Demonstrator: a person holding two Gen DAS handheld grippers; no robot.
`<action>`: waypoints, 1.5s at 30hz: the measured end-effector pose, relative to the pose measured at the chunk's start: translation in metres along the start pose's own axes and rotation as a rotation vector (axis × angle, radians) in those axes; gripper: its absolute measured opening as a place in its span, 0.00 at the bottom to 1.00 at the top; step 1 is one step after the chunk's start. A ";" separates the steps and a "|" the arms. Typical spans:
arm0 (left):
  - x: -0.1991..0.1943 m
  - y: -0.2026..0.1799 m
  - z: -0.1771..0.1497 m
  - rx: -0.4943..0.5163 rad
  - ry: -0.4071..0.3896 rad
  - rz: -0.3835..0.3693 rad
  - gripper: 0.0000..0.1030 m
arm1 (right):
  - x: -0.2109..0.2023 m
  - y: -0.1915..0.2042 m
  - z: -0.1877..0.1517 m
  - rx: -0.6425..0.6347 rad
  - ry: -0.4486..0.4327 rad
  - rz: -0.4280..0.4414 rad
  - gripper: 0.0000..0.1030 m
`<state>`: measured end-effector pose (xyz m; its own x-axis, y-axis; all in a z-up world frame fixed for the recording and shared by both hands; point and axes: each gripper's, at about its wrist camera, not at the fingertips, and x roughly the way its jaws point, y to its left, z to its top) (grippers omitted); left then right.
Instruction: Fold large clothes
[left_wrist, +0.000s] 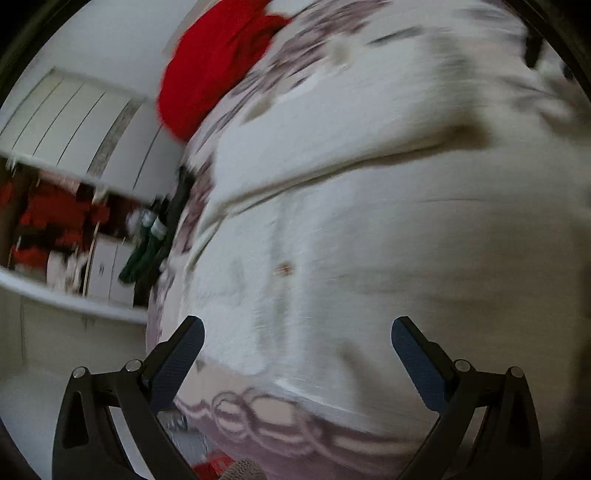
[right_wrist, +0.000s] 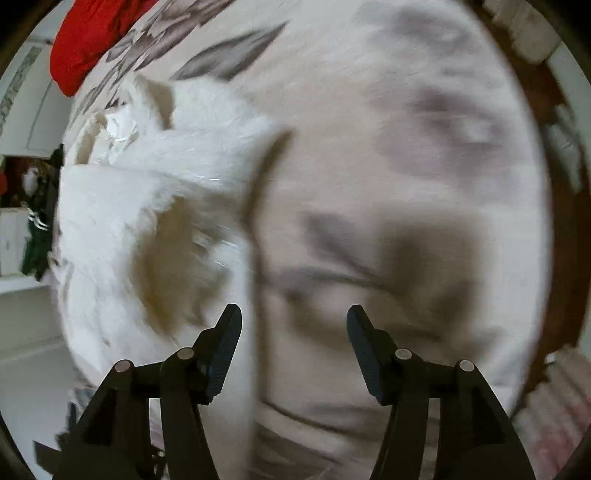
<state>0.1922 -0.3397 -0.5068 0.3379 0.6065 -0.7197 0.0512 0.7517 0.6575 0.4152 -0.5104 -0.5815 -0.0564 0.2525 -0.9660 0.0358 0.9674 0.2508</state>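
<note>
Now | one white garment (right_wrist: 122, 229) | one red cloth (left_wrist: 207, 70) | two hand-held grippers, empty

A white garment (left_wrist: 369, 258) fills the frame's centre over a pale bedspread (right_wrist: 424, 147) patterned with grey-mauve leaves. Upper left, a plain red cloth (left_wrist: 210, 74). Black gripper fingers (left_wrist: 177, 354) carry dark blue pads.

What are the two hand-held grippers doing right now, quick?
Left hand-held gripper: open, holding nothing.
Right hand-held gripper: open, holding nothing.
</note>
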 end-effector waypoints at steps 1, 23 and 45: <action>-0.011 -0.012 -0.001 0.022 -0.012 -0.017 1.00 | -0.007 -0.011 -0.007 0.018 -0.004 -0.020 0.62; 0.016 -0.040 0.007 -0.093 0.091 -0.157 0.15 | 0.025 -0.055 0.025 0.141 0.019 0.529 0.79; 0.011 0.061 0.013 -0.279 0.068 -0.287 0.12 | 0.036 0.095 0.109 0.154 0.043 0.550 0.22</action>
<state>0.2113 -0.2911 -0.4718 0.2838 0.3703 -0.8845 -0.1256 0.9288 0.3485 0.5255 -0.4113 -0.5989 -0.0285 0.7215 -0.6918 0.2163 0.6801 0.7004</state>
